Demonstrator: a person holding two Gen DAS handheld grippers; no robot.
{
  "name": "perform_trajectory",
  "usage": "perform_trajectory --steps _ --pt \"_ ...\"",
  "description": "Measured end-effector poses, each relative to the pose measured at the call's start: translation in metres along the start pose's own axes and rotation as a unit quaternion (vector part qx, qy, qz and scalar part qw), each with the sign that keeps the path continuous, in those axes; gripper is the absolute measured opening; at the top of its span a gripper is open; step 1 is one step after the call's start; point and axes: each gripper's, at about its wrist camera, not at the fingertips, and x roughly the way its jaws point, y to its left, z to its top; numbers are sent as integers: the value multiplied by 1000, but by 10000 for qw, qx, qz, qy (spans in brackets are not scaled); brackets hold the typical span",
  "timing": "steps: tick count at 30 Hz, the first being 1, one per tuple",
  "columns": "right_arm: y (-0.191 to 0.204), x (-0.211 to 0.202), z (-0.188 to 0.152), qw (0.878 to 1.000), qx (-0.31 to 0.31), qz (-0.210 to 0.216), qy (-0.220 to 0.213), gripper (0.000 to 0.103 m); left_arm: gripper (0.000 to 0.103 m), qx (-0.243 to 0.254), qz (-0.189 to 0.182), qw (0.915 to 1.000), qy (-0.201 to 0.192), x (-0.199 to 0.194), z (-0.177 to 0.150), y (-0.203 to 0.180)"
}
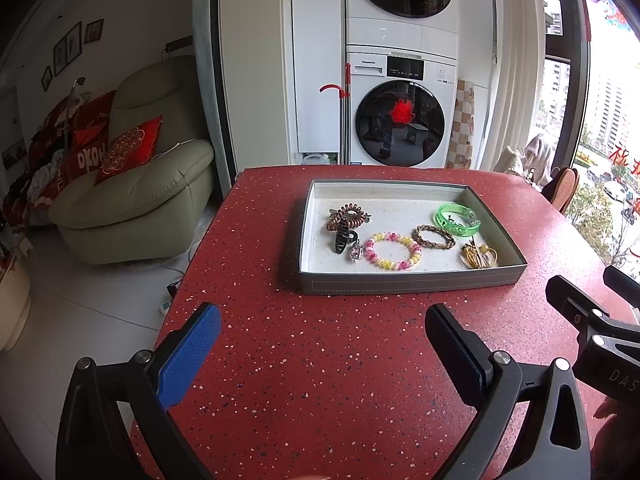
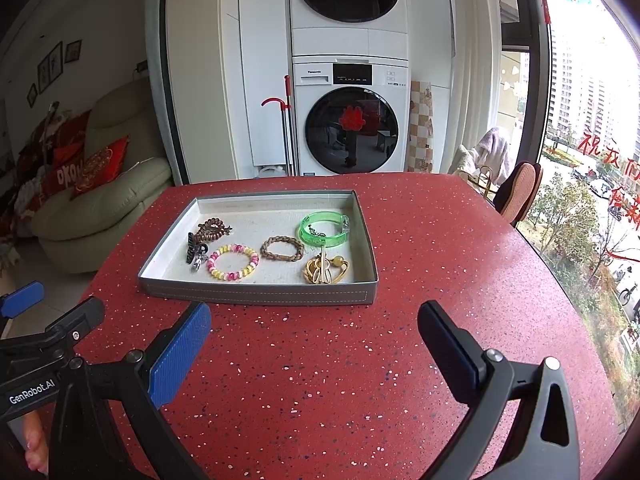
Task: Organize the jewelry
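A grey tray (image 1: pixel 404 282) (image 2: pixel 256 295) sits on the red speckled table (image 1: pixel 320 380) (image 2: pixel 320 380). In it lie a brown coil tie with a black claw clip (image 1: pixel 344 224) (image 2: pixel 204 236), a pink-yellow coil bracelet (image 1: pixel 394 251) (image 2: pixel 232 263), a brown braided bracelet (image 1: pixel 433 236) (image 2: pixel 282 249), a green bangle (image 1: pixel 456 218) (image 2: pixel 323 229) and gold pieces (image 1: pixel 479 256) (image 2: pixel 325 270). My left gripper (image 1: pixel 322 338) is open and empty, short of the tray. My right gripper (image 2: pixel 314 336) is open and empty, also short of the tray.
The table's left edge drops to a white floor with a pale green armchair (image 1: pixel 136 184) (image 2: pixel 100 200). Stacked washing machines (image 1: pixel 400 112) (image 2: pixel 350 120) stand behind. A chair (image 1: pixel 564 188) (image 2: pixel 518 190) and a window are at the right.
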Motion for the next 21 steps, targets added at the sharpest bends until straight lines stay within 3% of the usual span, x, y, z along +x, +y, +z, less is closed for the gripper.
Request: perform_trajectory --steps 21 --pt "0 2 -1 10000 -4 20 9 103 103 -35 26 10000 16 2 1 3"
